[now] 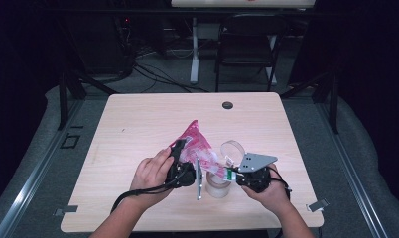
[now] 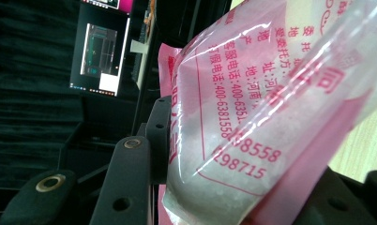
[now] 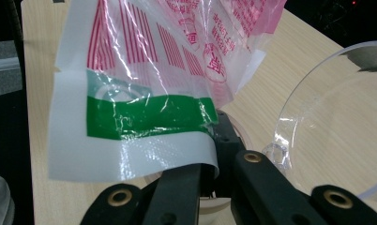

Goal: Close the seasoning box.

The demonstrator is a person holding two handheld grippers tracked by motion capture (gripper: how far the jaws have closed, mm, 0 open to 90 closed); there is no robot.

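A pink and clear plastic bag (image 1: 196, 144) is held up over the front middle of the wooden table (image 1: 138, 124), stretched between the two grippers. In the left gripper view the bag (image 2: 252, 108) is printed with pink Chinese characters and phone digits, and its lower bulge is packed with a white, grainy content seen through the clear film. In the right gripper view the other end of the bag (image 3: 144, 84) is flat and thin, with pink stripes above a green band and a white edge.

The left gripper (image 1: 180, 168) sits in the person's left hand (image 1: 150, 176). Its jaws are closed in on the full, bulging part of the bag, one black jaw pressing into the film on the left and the other showing at the lower right corner of its own view, so the bag fills the gap between them.

The right gripper (image 1: 237, 177), held in the right hand (image 1: 272, 191), has its jaws nearly together, pinching the white and green edge of the bag (image 3: 203, 164) at its lower corner.

Just beside the right gripper stands a clear round plastic container (image 1: 218, 184) on the table, with its transparent hinged lid (image 1: 232, 149) raised open behind it. The curved lid (image 3: 336, 122) rises close to the right of the jaws in the right gripper view.
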